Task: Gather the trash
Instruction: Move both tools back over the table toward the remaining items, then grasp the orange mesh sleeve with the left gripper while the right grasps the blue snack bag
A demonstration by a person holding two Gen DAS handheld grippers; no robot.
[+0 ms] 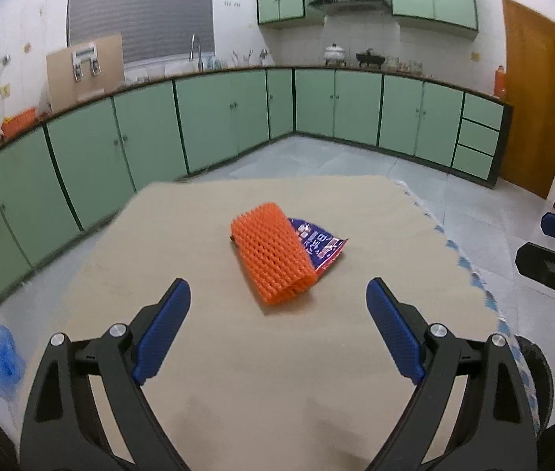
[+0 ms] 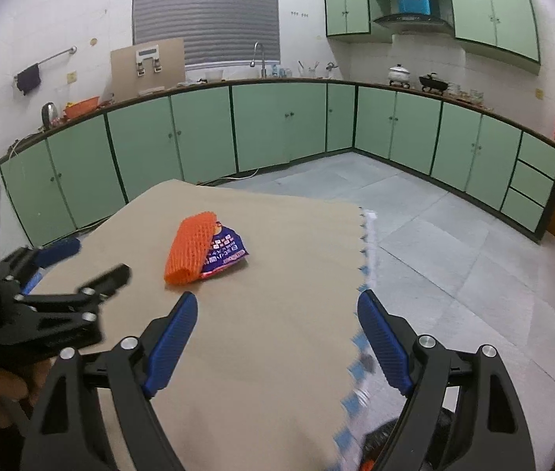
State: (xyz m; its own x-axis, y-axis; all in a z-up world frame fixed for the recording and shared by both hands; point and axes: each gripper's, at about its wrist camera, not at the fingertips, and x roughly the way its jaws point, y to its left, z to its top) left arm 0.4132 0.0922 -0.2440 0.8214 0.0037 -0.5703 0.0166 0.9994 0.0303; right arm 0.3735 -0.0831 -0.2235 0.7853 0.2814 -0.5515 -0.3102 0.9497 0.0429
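Note:
An orange foam fruit net (image 1: 273,252) lies on the beige tablecloth (image 1: 238,353), partly over a blue and red snack wrapper (image 1: 322,246). My left gripper (image 1: 278,294) is open and empty, a short way in front of the net. In the right wrist view the net (image 2: 190,248) and wrapper (image 2: 225,253) lie ahead and to the left. My right gripper (image 2: 277,306) is open and empty, over the table's right edge. The left gripper (image 2: 57,274) shows at the left of that view.
Green kitchen cabinets (image 1: 218,117) line the far walls across a grey tiled floor (image 2: 454,255). A blue object (image 1: 0,357) lies on the floor at left. A dark round bin (image 1: 536,369) stands under the table's right edge. A brown door (image 1: 532,98) is at right.

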